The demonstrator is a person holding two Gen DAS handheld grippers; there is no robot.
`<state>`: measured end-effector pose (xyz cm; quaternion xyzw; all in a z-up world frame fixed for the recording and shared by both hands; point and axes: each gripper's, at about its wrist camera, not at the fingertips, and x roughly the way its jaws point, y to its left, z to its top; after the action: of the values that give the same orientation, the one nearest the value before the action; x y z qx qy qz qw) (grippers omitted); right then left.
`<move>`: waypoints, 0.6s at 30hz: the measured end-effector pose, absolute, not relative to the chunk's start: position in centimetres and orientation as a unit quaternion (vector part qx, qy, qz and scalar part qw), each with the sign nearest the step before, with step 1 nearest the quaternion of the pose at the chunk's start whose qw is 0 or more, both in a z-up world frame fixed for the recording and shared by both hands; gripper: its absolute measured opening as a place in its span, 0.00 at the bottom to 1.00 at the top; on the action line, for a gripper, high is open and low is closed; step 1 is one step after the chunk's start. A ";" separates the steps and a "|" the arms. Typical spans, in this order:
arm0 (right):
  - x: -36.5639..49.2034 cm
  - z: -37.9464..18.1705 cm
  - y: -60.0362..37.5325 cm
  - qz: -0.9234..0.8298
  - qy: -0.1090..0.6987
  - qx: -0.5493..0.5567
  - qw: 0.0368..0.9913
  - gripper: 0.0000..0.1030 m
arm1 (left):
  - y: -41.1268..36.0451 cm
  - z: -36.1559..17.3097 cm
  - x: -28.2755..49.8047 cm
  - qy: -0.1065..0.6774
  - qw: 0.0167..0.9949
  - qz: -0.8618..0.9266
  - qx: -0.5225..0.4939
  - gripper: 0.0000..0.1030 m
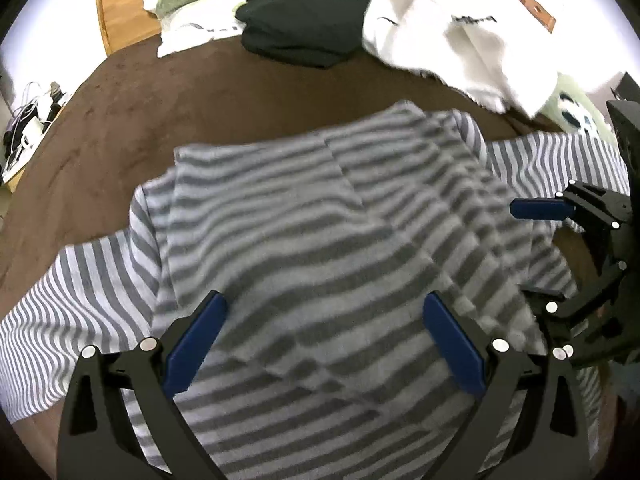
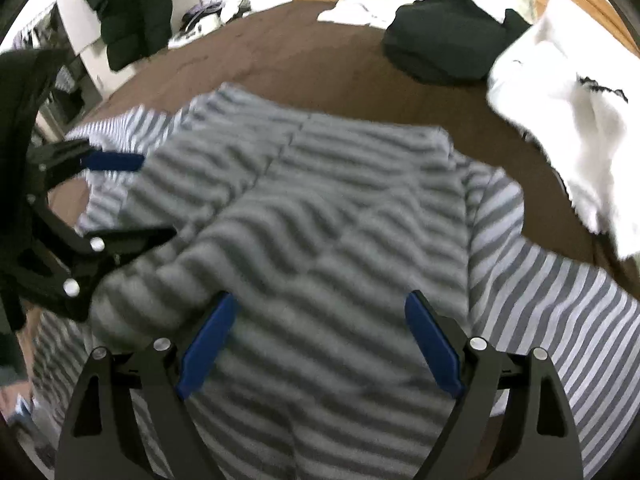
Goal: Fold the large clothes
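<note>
A grey-and-white striped garment [image 1: 320,208] [image 2: 340,200] lies on the brown bedspread [image 1: 120,112] [image 2: 320,64]. Its body is folded over on itself, and a sleeve sticks out to each side. My left gripper [image 1: 324,300] hovers over the near part of the fold, open, with nothing between its blue pads. My right gripper [image 2: 320,298] hangs over the same fold beside it, also open and empty. Each gripper shows at the edge of the other's view: the right gripper [image 1: 536,252] on the right, the left gripper [image 2: 148,198] on the left.
At the far side of the bed lie a black clothes pile [image 1: 304,28] [image 2: 448,48], a white garment [image 1: 460,40] [image 2: 568,128] and a printed white pillow [image 1: 188,8] against a wooden headboard [image 1: 120,8]. Cables [image 1: 28,128] sit off the left edge. A dark coat [image 2: 136,8] hangs beyond.
</note>
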<state>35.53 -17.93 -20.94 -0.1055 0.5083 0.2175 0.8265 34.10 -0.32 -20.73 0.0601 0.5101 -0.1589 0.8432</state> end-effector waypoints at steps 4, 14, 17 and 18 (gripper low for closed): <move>33.9 -22.8 -18.7 0.211 0.519 -0.095 0.823 0.84 | 0.2 -22.8 32.7 0.518 0.839 -0.159 0.050 0.94; 32.4 -25.2 -20.1 0.199 0.505 -0.078 0.836 0.84 | 1.9 -26.1 29.9 0.469 0.869 -0.157 -0.004 0.94; 32.3 -25.2 -20.1 0.196 0.504 -0.075 0.838 0.84 | 1.9 -26.2 29.9 0.469 0.869 -0.157 -0.004 0.94; 32.3 -25.2 -20.1 0.195 0.504 -0.073 0.838 0.84 | 2.0 -26.2 29.8 0.469 0.869 -0.157 -0.004 0.94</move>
<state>32.28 -20.08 -25.21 -0.0733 0.5041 0.1955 0.8380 29.82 1.96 -26.16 -0.0043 0.4691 -0.1574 0.8690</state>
